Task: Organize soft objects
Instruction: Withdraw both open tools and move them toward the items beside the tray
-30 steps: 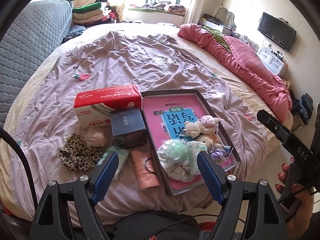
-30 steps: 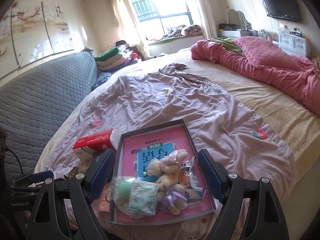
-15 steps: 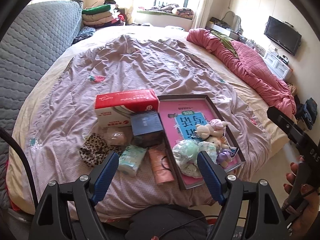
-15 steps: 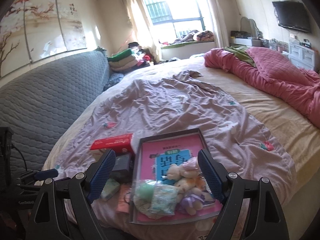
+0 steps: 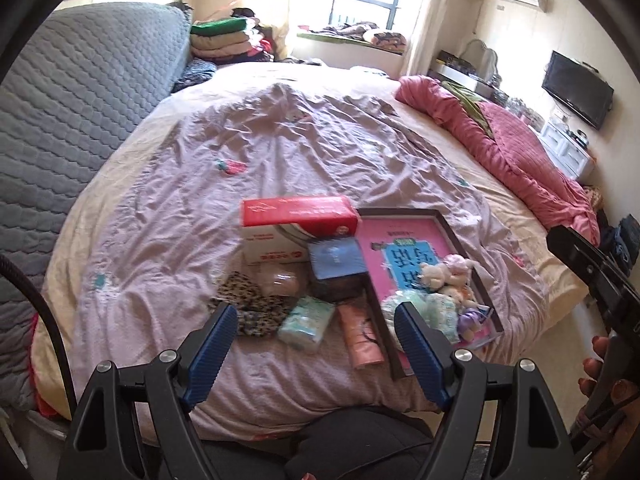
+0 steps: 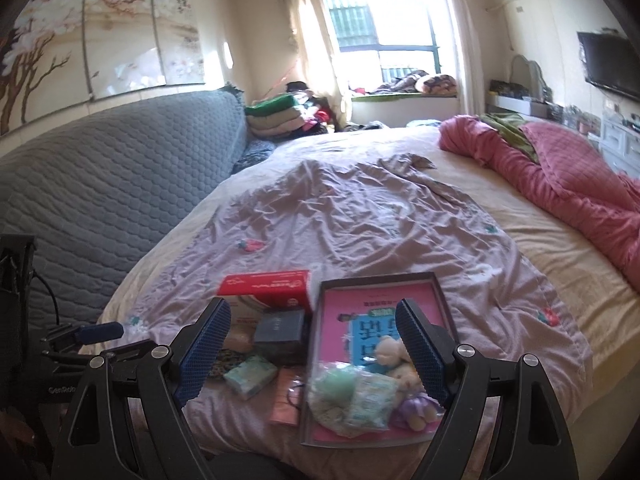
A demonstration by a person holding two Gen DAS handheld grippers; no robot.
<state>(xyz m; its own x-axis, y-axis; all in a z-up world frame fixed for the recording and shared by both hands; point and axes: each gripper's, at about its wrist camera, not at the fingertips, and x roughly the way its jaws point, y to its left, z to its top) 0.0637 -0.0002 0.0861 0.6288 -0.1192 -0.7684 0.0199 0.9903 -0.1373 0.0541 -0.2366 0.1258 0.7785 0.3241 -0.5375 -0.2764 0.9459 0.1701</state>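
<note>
Left tongs (image 5: 314, 346): blue-padded jaws wide apart, holding nothing; raised above the near edge of the bed, over the loose items.
Right tongs (image 6: 316, 350): jaws likewise spread, empty; raised over the same cluster, nearer the tray.
Tray (image 5: 452, 228): dark-rimmed, with a pink printed floor, lying flat on the lilac bedsheet (image 5: 280, 152) at the near right.
Soft objects in tray: plush bear (image 6: 390, 354), purple plush (image 6: 416, 408), and a clear bag of pale green and white soft goods (image 6: 352, 396), bunched at the tray's near end.
Soft objects outside tray: leopard-print fabric piece (image 5: 248, 308), tissue pack (image 5: 306, 322), and a pale roundish item (image 5: 282, 282), all left of the tray.
Other items: red-and-white box (image 5: 296, 220), dark blue box (image 5: 336, 260), and pink flat packet (image 5: 362, 336) just beside the tray's left rim.
Judged progress: partly done; several soft pieces remain outside the tray.
Risk: the tray sits near the mattress edge on yielding bedding; a push on its near end could tip it or spill the plush off.
Risk: the leopard fabric is limp and could slip out of a shallow pinch.
Risk: the tissue pack lies close against the packet, so a wide bite may catch both.
Hard to make out: the pale roundish item is blurred and unidentified; the bag's contents are unclear; the near tray corner is hidden behind a pad in both views.
</note>
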